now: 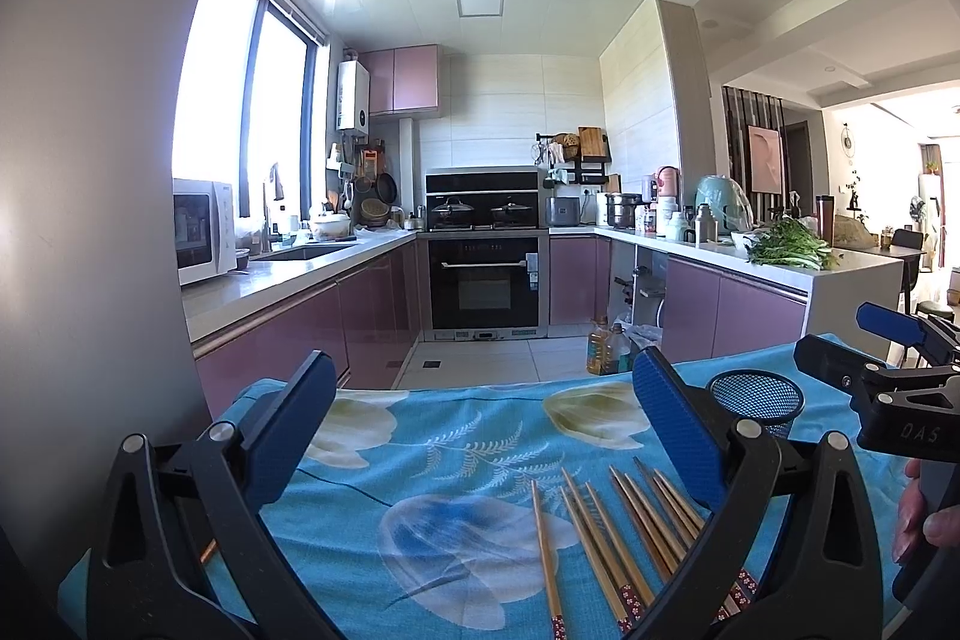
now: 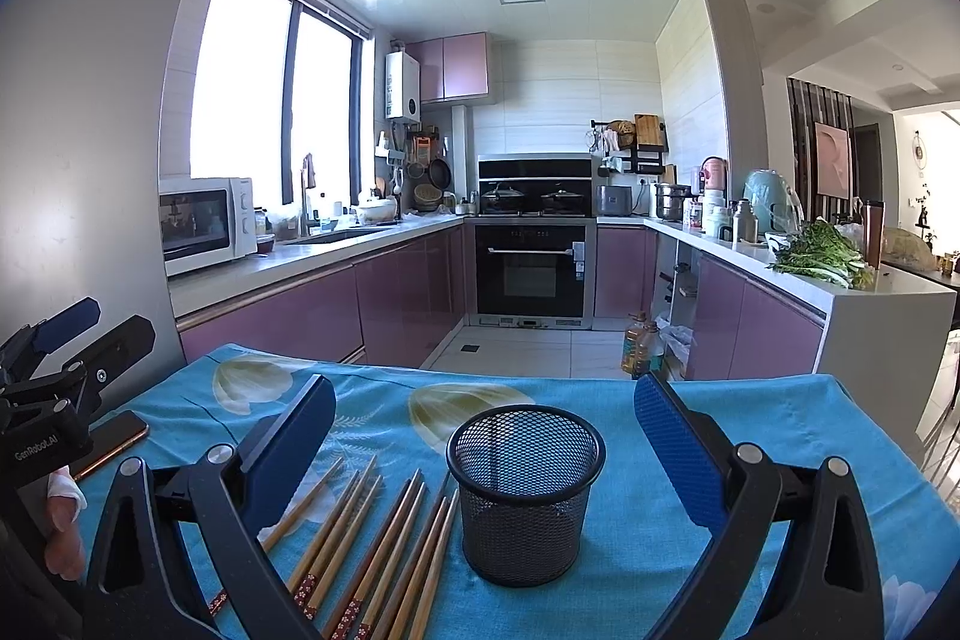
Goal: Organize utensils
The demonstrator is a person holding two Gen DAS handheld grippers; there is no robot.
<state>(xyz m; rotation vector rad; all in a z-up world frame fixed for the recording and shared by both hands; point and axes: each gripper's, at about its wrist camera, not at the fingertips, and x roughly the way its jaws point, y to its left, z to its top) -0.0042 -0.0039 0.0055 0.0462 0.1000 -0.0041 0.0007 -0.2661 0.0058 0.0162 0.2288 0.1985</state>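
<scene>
Both grippers hung over the blue floral cloth (image 2: 750,418), jaws spread wide and nothing between them. The left gripper (image 1: 480,436) was released, its blue pads (image 1: 294,424) well apart, and the chopsticks (image 1: 606,544) lay fanned on the cloth just ahead of it, toward its right finger, patterned ends nearest the camera. A few of them ran under that right finger. Beyond the same finger stood the black mesh cup (image 1: 757,397), partly hidden. Further right, the right gripper (image 1: 888,358) showed from the side, a hand (image 1: 921,520) at the frame's edge beneath it.

From the right wrist view, the right gripper (image 2: 486,436) was just as slack, and the mesh cup (image 2: 525,496) stood upright on the cloth squarely between its open fingers, touching neither. The chopsticks (image 2: 372,538) lay just left of the cup, reaching under the left finger. Off to the far left sat the left gripper (image 2: 78,340), with a phone (image 2: 114,442) flat on the cloth beside it.
</scene>
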